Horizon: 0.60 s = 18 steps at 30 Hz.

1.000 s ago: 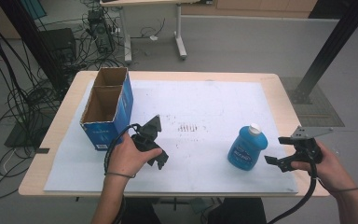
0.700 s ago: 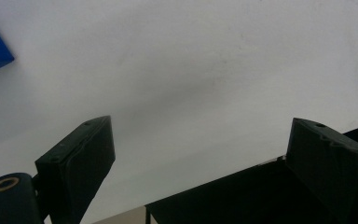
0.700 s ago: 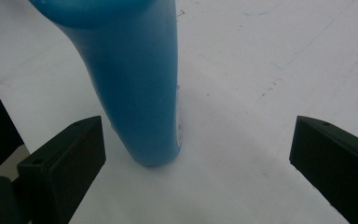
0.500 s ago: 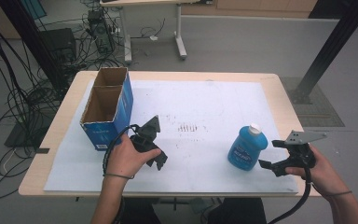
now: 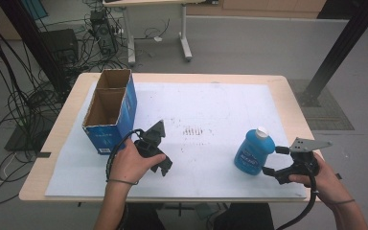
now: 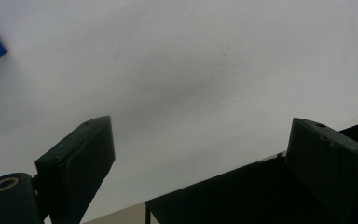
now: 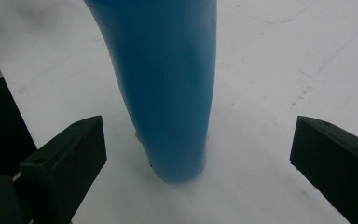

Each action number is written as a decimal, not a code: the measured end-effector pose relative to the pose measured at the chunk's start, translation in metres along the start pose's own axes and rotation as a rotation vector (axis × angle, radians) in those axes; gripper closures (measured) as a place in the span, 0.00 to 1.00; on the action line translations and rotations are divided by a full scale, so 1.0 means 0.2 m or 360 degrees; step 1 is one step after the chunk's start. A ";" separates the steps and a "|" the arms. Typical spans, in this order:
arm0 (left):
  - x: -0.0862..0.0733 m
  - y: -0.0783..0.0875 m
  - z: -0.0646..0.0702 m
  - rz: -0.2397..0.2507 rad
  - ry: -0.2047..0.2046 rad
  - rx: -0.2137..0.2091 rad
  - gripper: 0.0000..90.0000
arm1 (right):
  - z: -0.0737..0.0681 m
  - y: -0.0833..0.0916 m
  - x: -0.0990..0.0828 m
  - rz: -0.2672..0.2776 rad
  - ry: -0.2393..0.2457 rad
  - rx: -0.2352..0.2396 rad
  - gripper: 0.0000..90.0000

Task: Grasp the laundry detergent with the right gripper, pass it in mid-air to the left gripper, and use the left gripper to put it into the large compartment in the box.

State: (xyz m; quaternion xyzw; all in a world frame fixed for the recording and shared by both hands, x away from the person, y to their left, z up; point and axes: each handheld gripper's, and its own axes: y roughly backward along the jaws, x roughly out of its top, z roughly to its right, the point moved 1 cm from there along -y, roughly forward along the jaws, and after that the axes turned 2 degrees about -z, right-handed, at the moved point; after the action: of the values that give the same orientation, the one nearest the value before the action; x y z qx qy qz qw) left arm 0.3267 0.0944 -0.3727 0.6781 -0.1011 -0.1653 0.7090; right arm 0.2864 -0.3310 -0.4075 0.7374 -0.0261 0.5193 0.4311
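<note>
Jaws of right gripper [image 5: 274,160] spread wide, flanking blue bottle [image 5: 253,151] without contact; bottle upright on white sheet [image 5: 211,110], near table's right front edge. Jaws of left gripper [image 5: 156,130] also spread, nothing between them, resting on sheet just beside open blue box [image 5: 111,111]. Box stands at table's left, well apart from bottle.

Blue bottle [image 5: 253,153]: white label, print too small to read. Blue cardboard box [image 5: 110,114]: pale front marking, illegible.
</note>
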 end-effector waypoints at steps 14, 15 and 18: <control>-0.01 -0.01 -0.01 -0.0008 0.0020 -0.0006 0.09 | -0.02 -0.05 -0.02 0.0083 -0.0015 0.0028 0.04; -0.01 -0.01 -0.01 -0.0012 0.0016 -0.0006 0.09 | -0.02 -0.06 -0.02 0.0086 -0.0014 0.0028 0.04; -0.01 -0.02 -0.01 -0.0017 0.0010 -0.0002 0.09 | -0.02 -0.07 -0.03 0.0104 -0.0017 0.0026 0.04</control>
State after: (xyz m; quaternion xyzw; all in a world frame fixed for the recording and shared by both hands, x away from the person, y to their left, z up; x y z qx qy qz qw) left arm 0.3254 0.0960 -0.3760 0.6786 -0.0950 -0.1671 0.7089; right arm 0.2869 -0.3224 -0.4207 0.7424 -0.0484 0.5294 0.4077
